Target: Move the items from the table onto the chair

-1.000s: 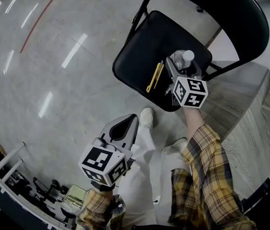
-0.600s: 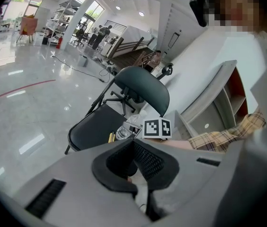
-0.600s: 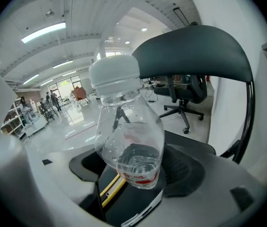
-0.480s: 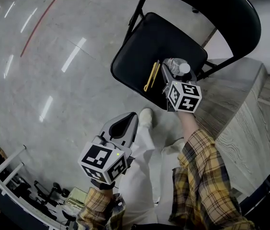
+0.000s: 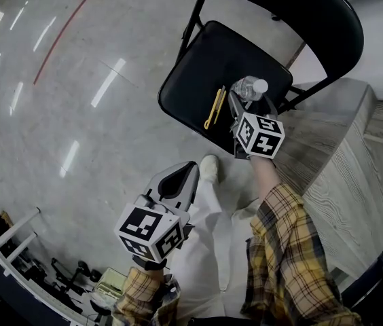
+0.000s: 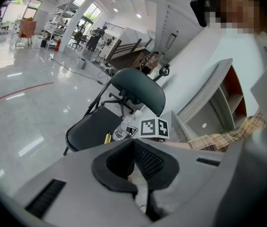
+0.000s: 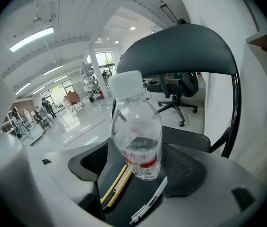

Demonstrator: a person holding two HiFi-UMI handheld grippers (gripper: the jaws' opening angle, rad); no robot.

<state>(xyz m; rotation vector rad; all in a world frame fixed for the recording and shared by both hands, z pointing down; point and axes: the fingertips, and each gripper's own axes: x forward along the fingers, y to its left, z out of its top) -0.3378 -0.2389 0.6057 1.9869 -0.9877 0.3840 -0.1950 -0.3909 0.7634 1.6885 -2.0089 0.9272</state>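
Clear plastic water bottle (image 7: 136,136) stands on the black folding chair (image 5: 191,73) as the jaws of the right gripper (image 7: 133,168) open around it, so backing away likely comes next, while the left gripper (image 6: 133,144) has its jaws closed and empty.

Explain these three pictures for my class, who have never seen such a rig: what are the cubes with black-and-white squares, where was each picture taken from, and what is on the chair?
There is no robot here. A person in a plaid shirt holds a hand tool with two jaws in each hand, and the patterned cubes are part of those tools. The top-down picture comes from a camera on the person's head. The other two come from cameras riding on each tool, looking along its jaws.

On the black chair seat lie a yellow utility knife and a white pen. A clear water bottle stands upright there too. The right gripper has its jaws on either side of the bottle, and they are opening. The left gripper is shut and empty, held over the floor.
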